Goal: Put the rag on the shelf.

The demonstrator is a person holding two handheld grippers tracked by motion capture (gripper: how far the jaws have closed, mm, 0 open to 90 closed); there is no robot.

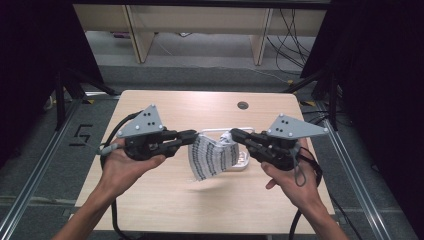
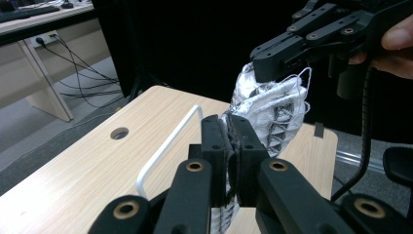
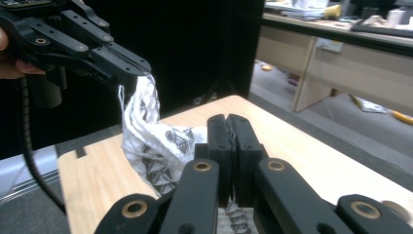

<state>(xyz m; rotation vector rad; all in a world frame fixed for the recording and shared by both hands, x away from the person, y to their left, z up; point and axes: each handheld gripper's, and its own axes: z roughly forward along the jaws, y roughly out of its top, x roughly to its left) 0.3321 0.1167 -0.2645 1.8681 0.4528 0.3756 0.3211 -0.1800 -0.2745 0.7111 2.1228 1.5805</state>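
Right now I have my left gripper (image 1: 192, 136) and right gripper (image 1: 235, 135) each pinched tight on an upper corner of the patterned cloth (image 1: 212, 157), which hangs between them above the counter (image 1: 165, 200).

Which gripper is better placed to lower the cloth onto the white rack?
Probably the right gripper. Both grippers are shut on the cloth, but the right one hangs almost over the white rack, while the left gripper is farther to its side.
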